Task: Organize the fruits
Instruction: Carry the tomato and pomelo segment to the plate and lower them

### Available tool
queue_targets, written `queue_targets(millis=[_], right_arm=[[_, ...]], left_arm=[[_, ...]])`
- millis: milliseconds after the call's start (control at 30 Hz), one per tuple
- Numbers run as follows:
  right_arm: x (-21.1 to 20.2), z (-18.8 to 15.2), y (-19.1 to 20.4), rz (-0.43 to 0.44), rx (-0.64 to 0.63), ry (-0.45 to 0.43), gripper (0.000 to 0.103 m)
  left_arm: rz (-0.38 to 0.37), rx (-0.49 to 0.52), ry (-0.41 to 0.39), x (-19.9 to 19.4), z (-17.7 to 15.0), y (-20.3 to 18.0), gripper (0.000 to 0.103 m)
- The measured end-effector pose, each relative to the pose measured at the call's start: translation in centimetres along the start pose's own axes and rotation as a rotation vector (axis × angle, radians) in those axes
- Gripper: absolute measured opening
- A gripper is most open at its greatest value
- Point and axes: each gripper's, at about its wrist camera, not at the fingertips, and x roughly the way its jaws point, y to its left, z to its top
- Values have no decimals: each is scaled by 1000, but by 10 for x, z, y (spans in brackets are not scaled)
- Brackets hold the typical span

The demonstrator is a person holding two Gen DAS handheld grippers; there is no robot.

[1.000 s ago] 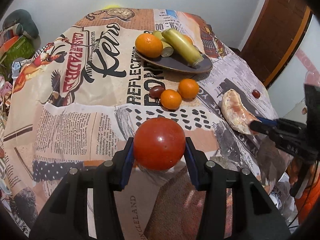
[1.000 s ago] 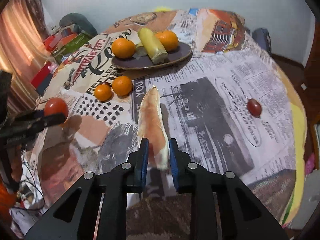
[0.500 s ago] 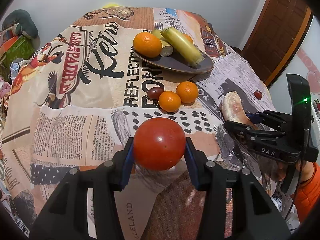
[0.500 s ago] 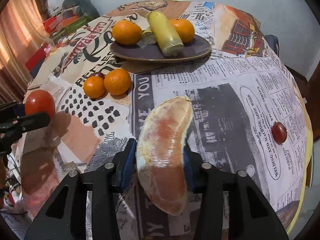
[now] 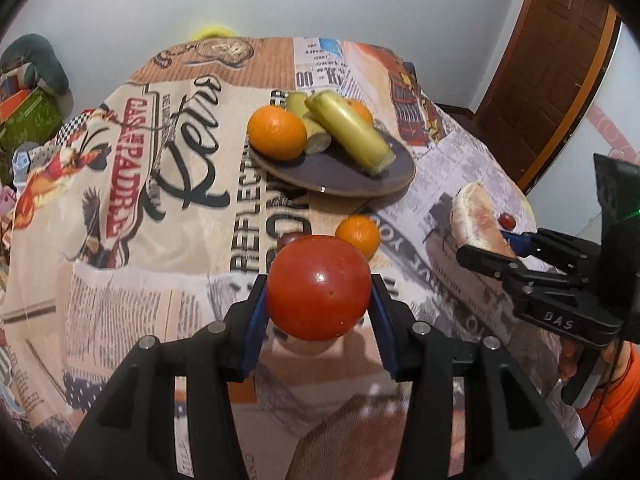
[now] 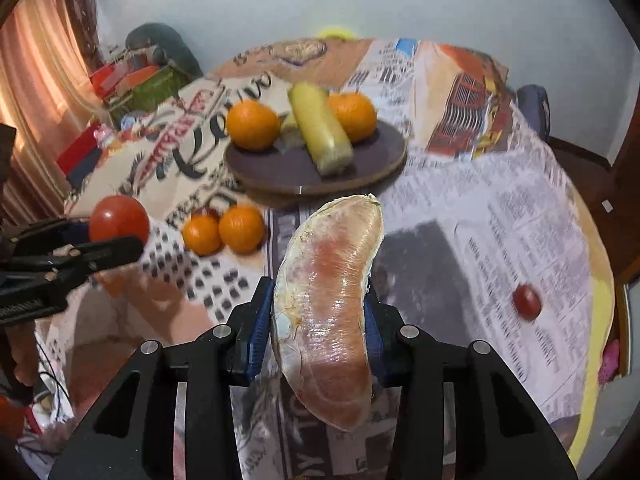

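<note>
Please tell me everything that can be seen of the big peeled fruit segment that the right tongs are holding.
The peeled fruit segment is a long, curved wedge, pink-orange in the middle and pale yellowish-white along its edges, with a glossy, wrinkled skin like thin film. The right tongs are shut on it, their blue pads pressing its lower half from both sides. It is held above the tablecloth, its pointed tip toward the plate, touching nothing but the pads. The left wrist view shows it from the side.

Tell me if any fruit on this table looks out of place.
Yes: a small dark red grape-like fruit lies alone on the newsprint tablecloth, far right of the dark round plate where most of the other fruit sits.
</note>
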Motion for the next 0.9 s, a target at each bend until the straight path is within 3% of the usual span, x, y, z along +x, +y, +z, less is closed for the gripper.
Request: queue_targets(millis=[433, 900], right_arm=[[-10, 50, -14, -43, -8, -117, 38], [16, 94, -30, -56, -12, -151, 38]], left_arm=[[-23, 16, -67, 14, 53, -7, 47], [-4, 38, -85, 48, 92, -8, 47]])
